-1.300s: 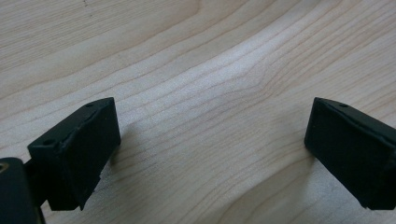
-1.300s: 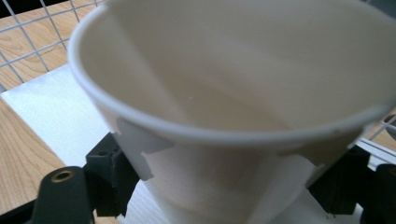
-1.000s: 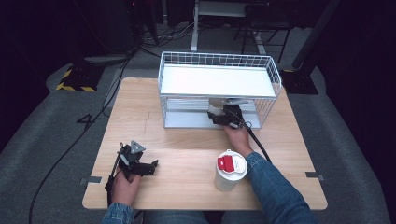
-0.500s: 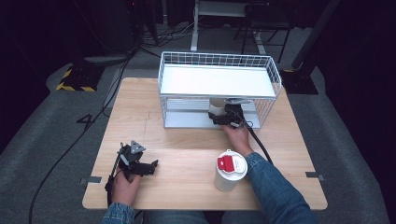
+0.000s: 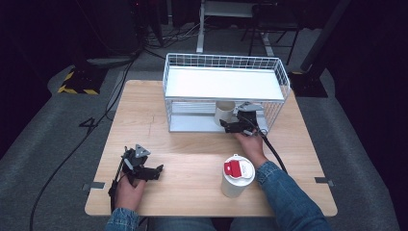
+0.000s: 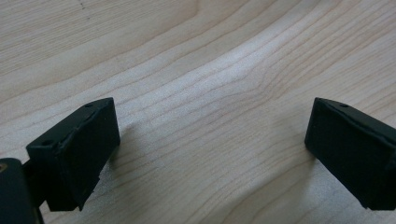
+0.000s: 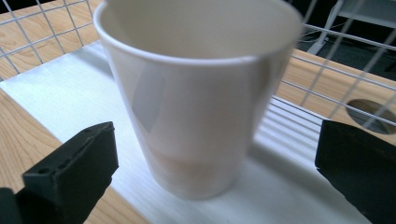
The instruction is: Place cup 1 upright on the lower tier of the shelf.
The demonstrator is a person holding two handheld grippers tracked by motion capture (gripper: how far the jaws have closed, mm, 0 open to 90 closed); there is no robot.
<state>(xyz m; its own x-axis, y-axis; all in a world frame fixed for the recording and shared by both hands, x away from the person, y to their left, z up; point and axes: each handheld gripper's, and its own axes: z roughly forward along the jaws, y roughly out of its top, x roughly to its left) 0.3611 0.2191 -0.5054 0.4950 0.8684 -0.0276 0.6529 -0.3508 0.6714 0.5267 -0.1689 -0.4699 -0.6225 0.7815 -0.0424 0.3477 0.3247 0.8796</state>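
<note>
A white paper cup [image 7: 196, 107] stands upright on the lower shelf of the wire rack [image 5: 226, 60]; from above, the cup [image 5: 223, 114] shows under the top shelf. My right gripper [image 5: 228, 125] reaches into the rack's front and is open. Its jaws have just been opening, and in the right gripper view the cup stands between them, with a gap on each side of the right gripper [image 7: 212, 168]. My left gripper [image 5: 155, 172] rests at the table's front left, open over bare wood, with nothing between the jaws of the left gripper [image 6: 210, 149].
A white tub with a red-labelled lid [image 5: 238, 175] stands near the front edge, just beside the right forearm. The rack sits at the back centre of the wooden table [image 5: 192, 154]. Its wire walls close in the sides and back.
</note>
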